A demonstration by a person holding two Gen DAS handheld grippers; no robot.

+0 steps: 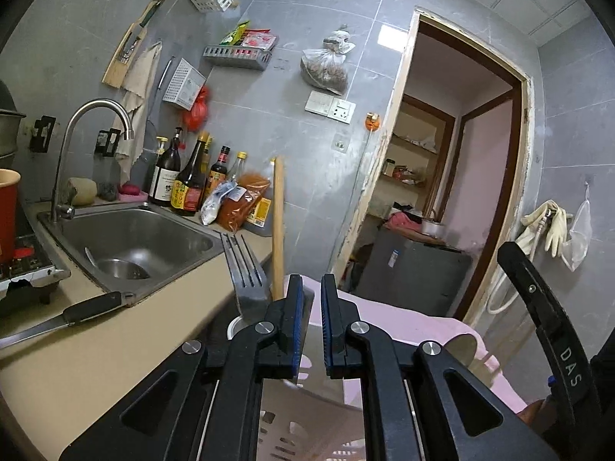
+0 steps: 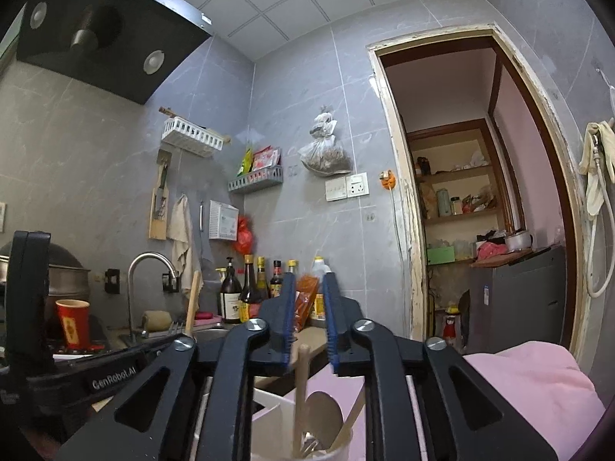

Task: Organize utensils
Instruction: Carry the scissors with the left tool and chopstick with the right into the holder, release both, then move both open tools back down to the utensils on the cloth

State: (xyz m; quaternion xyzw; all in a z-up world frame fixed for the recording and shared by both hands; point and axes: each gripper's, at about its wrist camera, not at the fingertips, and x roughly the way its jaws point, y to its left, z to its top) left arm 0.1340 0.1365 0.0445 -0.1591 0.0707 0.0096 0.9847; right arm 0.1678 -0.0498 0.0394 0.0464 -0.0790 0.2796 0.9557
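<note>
My left gripper [image 1: 309,288] is open with a narrow gap and holds nothing. It hovers over a white slotted utensil holder [image 1: 269,434] beside a pink cloth [image 1: 403,330]. A metal fork [image 1: 246,269] and a wooden stick [image 1: 277,226] stand upright just left of the left finger. A black-handled knife [image 1: 77,313] lies on the beige counter [image 1: 77,365]. My right gripper [image 2: 309,299] is open and empty above a white cup [image 2: 303,449] that holds a wooden handle [image 2: 301,384], a metal spoon [image 2: 323,418] and other utensils.
A steel sink [image 1: 146,246] with a curved tap [image 1: 96,123] sits at the left. Sauce bottles [image 1: 188,180] and a spice bag [image 1: 242,199] stand against the wall. A red paper cup [image 2: 73,322] stands near the stove. An open doorway [image 1: 442,192] is at the right.
</note>
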